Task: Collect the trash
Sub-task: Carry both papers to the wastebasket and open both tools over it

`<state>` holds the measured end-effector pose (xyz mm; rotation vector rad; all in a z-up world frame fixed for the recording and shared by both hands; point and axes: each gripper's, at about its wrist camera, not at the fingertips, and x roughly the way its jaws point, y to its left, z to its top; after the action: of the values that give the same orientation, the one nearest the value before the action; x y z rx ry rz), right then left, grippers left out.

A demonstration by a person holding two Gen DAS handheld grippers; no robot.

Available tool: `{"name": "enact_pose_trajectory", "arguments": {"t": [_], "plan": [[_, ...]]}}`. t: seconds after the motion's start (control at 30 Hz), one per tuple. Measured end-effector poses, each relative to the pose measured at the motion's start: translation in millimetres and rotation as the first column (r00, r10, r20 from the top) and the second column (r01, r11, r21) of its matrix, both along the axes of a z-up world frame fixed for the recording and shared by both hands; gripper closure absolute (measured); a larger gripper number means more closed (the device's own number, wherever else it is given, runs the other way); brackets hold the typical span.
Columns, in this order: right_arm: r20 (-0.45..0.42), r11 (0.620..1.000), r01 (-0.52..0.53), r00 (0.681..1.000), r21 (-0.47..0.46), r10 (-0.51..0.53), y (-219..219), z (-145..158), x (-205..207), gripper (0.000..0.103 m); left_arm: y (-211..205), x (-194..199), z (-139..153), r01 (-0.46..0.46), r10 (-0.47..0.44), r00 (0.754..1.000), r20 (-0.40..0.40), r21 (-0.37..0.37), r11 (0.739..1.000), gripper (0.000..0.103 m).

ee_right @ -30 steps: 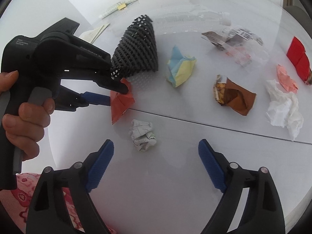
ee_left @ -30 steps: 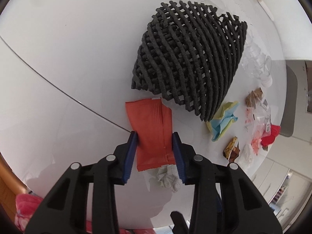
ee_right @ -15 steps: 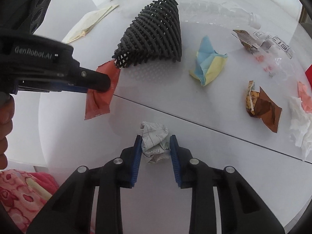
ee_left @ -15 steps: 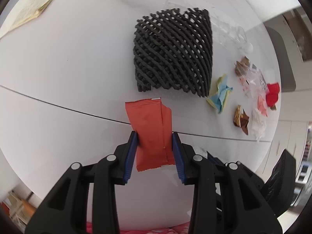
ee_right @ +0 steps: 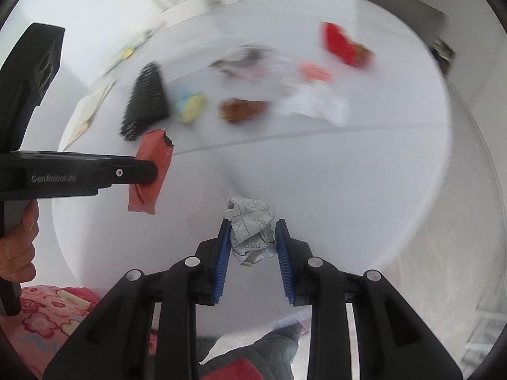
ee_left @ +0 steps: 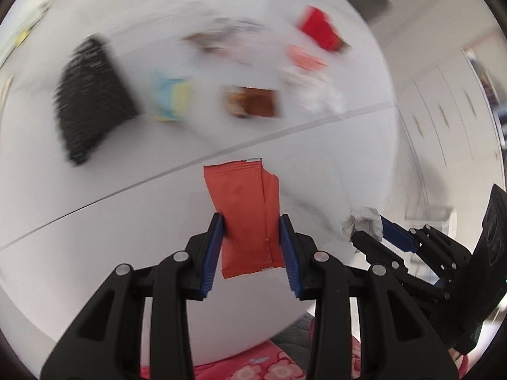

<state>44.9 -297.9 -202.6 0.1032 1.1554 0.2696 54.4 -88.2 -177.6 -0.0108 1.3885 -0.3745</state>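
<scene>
Left gripper [ee_left: 250, 250] clamped on orange-red wrapper [ee_left: 245, 218], pinched across its lower half, clear above white table [ee_left: 95, 247]. Right gripper [ee_right: 252, 255] clenched on crumpled paper ball [ee_right: 252, 232], likewise lifted. Both light and limp: wrapper slick, best gripped mid-body; ball springy, squeezed at its middle. Smooth glossy tabletop; further scraps and black mesh basket [ee_left: 88, 101], probably the bin, blurred beyond. Pale cabinets [ee_left: 450, 114] at right.

Both wrist views steep down over white table [ee_left: 95, 253] – close behind own tongs – shared: blurred litter
</scene>
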Motion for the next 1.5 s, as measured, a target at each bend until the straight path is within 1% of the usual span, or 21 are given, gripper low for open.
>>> {"name": "enact_pose_trajectory", "arguments": {"t": [0.1,0.17,0.23,0.33,0.47,0.6,0.67,0.73,0.83,0.9,0.97,1.03,1.1,1.23,1.27,1.33,1.37,1.43,1.5], "plan": [[-0.005,0.994,0.113,0.994,-0.01,-0.113,-44.2,0.3,-31.3,0.074,-54.1,-14.7,-1.6,0.12,-0.12,0.993,-0.015,-0.026,0.992,0.067],[-0.011,0.983,0.185,0.983,-0.018,-0.185,-72.6,-0.3,-50.7,0.074,-89.4,-24.7,-4.2,0.187,-0.187,0.982,-0.02,-0.034,0.982,0.067],[-0.012,0.969,0.246,0.969,-0.018,-0.246,-95.8,-1.2,-69.3,0.074,-120.3,-36.4,-5.8,0.255,-0.256,0.966,-0.022,-0.038,0.966,0.067],[-0.016,0.951,0.308,0.951,-0.016,-0.308,-124.2,-2.7,-89.1,0.074,-155.9,-54.9,-10.3,0.33,-0.331,0.943,-0.034,-0.035,0.943,0.067],[-0.01,0.939,0.344,0.939,-0.01,-0.344,-147.7,-2.6,-103.2,0.074,-188.1,-69.0,-21.9,0.383,-0.383,0.921,-0.067,-0.018,0.924,0.067],[-0.003,0.936,0.352,0.936,-0.002,-0.352,-159.7,-2.6,-106.0,0.073,-202.6,-75.7,-27.7,0.397,-0.396,0.914,-0.088,-0.005,0.918,0.066],[-0.004,0.937,0.35,0.937,0.0,-0.35,-163.4,-3.8,-105.4,0.073,-204.7,-78.6,-28.8,0.401,-0.399,0.912,-0.097,-0.002,0.916,0.061],[-0.005,0.94,0.342,0.94,0.005,-0.342,-164.4,-4.9,-104.9,0.073,-202.3,-80.7,-28.6,0.397,-0.395,0.914,-0.095,0.004,0.918,0.048],[-0.008,0.945,0.328,0.945,0.007,-0.328,-166.3,-5.3,-105.9,0.072,-206.7,-86.2,-26.8,0.391,-0.389,0.918,-0.075,0.013,0.92,0.042],[-0.008,0.948,0.319,0.948,0.008,-0.319,-165.0,-5.5,-105.0,0.072,-206.3,-87.6,-23.3,0.382,-0.38,0.923,-0.057,0.025,0.924,0.041],[-0.009,0.95,0.313,0.95,0.01,-0.313,-162.2,-6.2,-102.4,0.072,-204.7,-86.3,-19.9,0.371,-0.369,0.928,-0.046,0.045,0.928,0.038],[-0.009,0.951,0.31,0.951,0.014,-0.31,-160.4,-6.4,-101.2,0.072,-206.3,-86.1,-16.4,0.343,-0.342,0.939,-0.025,0.081,0.936,0.021],[-0.012,0.951,0.307,0.952,0.019,-0.307,-159.3,-7.6,-100.4,0.071,-199.7,-87.3,-8.6,0.311,-0.315,0.949,0.02,0.106,0.944,0.019],[-0.017,0.954,0.298,0.954,0.025,-0.298,-153.9,-8.7,-94.7,0.069,-186.0,-81.4,2.2,0.281,-0.29,0.955,0.062,0.123,0.952,0.018],[-0.019,0.955,0.295,0.955,0.026,-0.295,-152.4,-9.1,-92.9,0.067,-184.1,-79.5,3.2,0.272,-0.282,0.957,0.07,0.129,0.954,0.018],[-0.023,0.955,0.295,0.955,0.015,-0.295,-148.7,-9.8,-89.3,0.039,-181.6,-74.7,5.5,0.254,-0.267,0.96,0.08,0.138,0.957,0.018],[-0.019,0.954,0.299,0.954,0.005,-0.299,-147.2,-9.5,-88.1,0.034,-178.7,-73.9,4.9,0.246,-0.26,0.962,0.084,0.141,0.959,0.018],[-0.014,0.952,0.307,0.952,-0.012,-0.307,-143.8,-8.2,-85.3,0.016,-172.8,-69.4,7.3,0.224,-0.239,0.967,0.092,0.154,0.962,0.018],[-0.01,0.947,0.321,0.947,-0.015,-0.321,-143.1,-6.2,-83.2,0.011,-168.9,-67.1,8.2,0.207,-0.224,0.97,0.098,0.163,0.965,0.018]]}}
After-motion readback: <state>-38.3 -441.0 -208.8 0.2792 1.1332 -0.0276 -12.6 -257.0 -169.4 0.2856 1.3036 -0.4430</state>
